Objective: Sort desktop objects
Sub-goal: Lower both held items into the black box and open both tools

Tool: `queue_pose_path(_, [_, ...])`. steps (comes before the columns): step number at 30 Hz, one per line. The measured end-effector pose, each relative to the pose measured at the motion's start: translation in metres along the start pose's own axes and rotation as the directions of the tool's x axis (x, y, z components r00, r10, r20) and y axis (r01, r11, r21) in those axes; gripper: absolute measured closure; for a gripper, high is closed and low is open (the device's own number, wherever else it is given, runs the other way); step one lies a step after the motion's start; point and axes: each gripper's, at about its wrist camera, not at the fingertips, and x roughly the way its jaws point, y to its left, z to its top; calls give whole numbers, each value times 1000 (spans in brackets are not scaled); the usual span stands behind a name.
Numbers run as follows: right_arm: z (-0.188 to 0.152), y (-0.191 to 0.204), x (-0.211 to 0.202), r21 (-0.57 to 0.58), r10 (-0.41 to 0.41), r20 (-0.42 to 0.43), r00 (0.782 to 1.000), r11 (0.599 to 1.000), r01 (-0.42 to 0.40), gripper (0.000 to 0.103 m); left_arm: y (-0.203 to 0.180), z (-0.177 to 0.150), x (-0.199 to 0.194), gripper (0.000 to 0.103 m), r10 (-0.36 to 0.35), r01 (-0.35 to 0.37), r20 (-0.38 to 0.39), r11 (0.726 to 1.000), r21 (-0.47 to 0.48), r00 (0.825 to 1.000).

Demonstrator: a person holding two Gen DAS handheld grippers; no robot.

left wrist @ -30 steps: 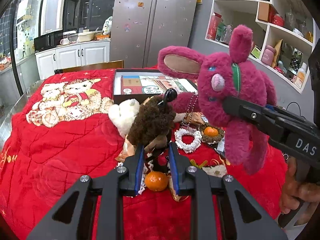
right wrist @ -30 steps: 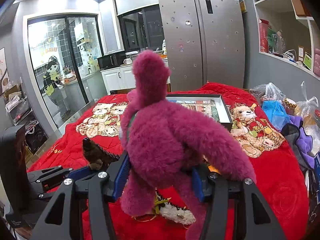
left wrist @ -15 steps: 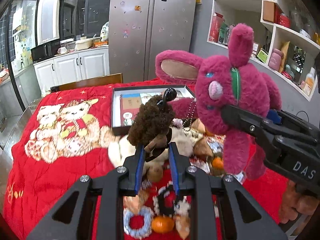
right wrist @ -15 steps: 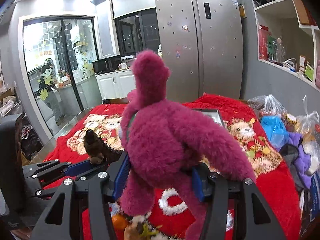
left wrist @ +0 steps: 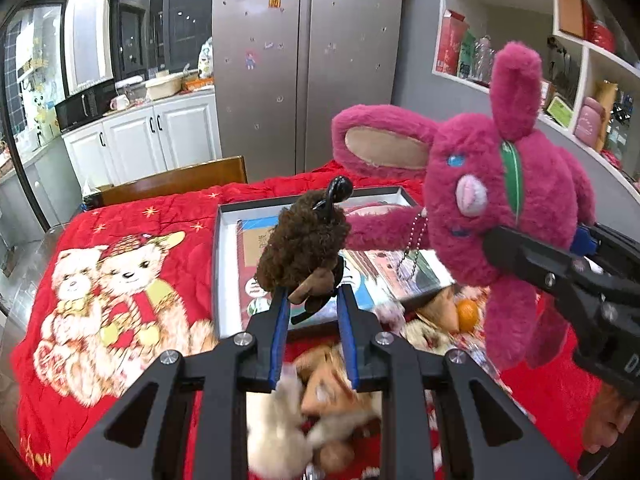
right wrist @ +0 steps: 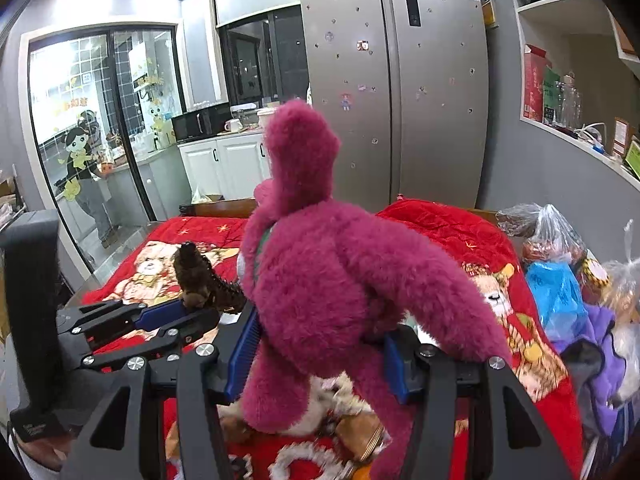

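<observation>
**Two plush toys held above the red quilt**

Above the red quilt [left wrist: 120,216] we hold both toys off the surface. Our left gripper [left wrist: 312,300] has its fingers [left wrist: 279,320] clamped on the small brown plush [left wrist: 300,248]; our right gripper [right wrist: 320,340] has its fingers [right wrist: 240,344] clamped on the magenta plush rabbit [right wrist: 340,280].

From the left wrist view we see the rabbit's face [left wrist: 472,196], its bead chain and the framed tray [left wrist: 218,248] lying flat on the quilt beneath both toys, printed cards inside it. Below the tray lies a blurred heap of small toys and an orange [left wrist: 466,314].

From the right wrist view we see only the rabbit's back, which hides the tray, plus plastic bags [right wrist: 556,272] at the quilt's right edge; what they hold we cannot tell. The left gripper shows there too, at the left, with the brown plush.
</observation>
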Motion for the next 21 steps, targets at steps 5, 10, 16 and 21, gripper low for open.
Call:
queue_pose_path(5, [10,-15,52,-18,-18,-65,998,1000,17,48,10,16,60,79,-8,7,-60,1000,-11,998])
queue_pose_path(10, [12,-32,112,-29,-40,-146,988,999,36,48,22,18,105,79,-16,11,-105,999,-43,994])
queue_pose_path(16, [2,-46,153,-15,-27,-206,978,1000,24,48,34,12,120,79,-10,5,-103,999,-42,995])
queue_pose_path(21, [-3,-48,159,-20,-40,-222,974,999,36,48,39,11,124,78,-3,-1,-102,999,-36,995])
